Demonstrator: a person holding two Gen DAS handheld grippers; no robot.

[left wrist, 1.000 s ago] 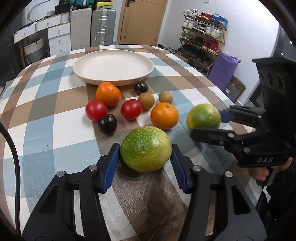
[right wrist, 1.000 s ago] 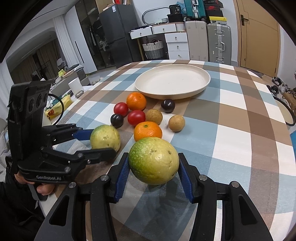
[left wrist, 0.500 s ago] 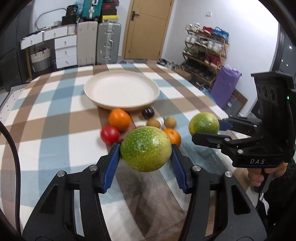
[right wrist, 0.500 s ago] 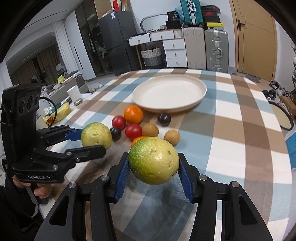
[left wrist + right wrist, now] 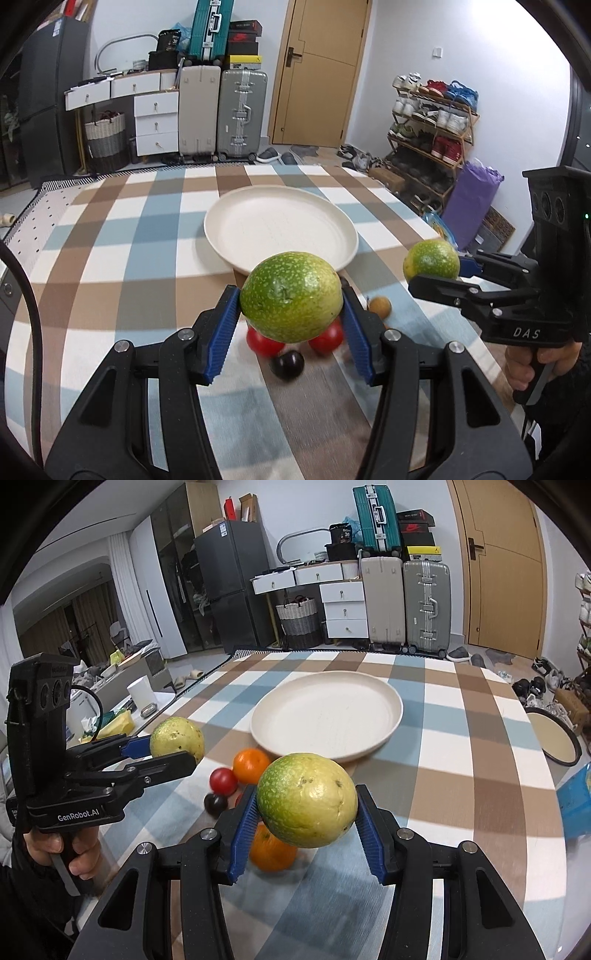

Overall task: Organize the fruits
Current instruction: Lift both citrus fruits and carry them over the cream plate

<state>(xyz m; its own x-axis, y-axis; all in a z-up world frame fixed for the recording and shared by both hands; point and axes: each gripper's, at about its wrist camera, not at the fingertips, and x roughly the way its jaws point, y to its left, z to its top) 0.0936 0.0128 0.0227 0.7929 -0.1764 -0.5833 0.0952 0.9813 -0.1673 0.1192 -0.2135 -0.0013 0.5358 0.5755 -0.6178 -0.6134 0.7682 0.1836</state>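
My left gripper (image 5: pixel 290 325) is shut on a speckled green fruit (image 5: pixel 291 297), held in the air above the checked table. My right gripper (image 5: pixel 306 819) is shut on a second green-yellow fruit (image 5: pixel 308 799), also lifted. Each gripper shows in the other's view, the right gripper (image 5: pixel 439 275) at the right and the left gripper (image 5: pixel 173 746) at the left. The empty cream plate (image 5: pixel 280 227) (image 5: pixel 327 716) lies just beyond both fruits. Below them on the cloth lie tomatoes (image 5: pixel 264 343) (image 5: pixel 222 781), oranges (image 5: pixel 252 765), a dark plum (image 5: pixel 287 364) and a small brown fruit (image 5: pixel 380 306).
The table's right edge (image 5: pixel 417 218) drops toward a shoe rack (image 5: pixel 432 122) and a purple bag (image 5: pixel 471 203). A low side table with a white cup (image 5: pixel 142 698) stands beyond the left edge. Suitcases and drawers line the back wall.
Both grippers have risen off the table with their green fruits and tilted up. The plate now sits closer in front, and the loose fruits have slid beneath the held ones.
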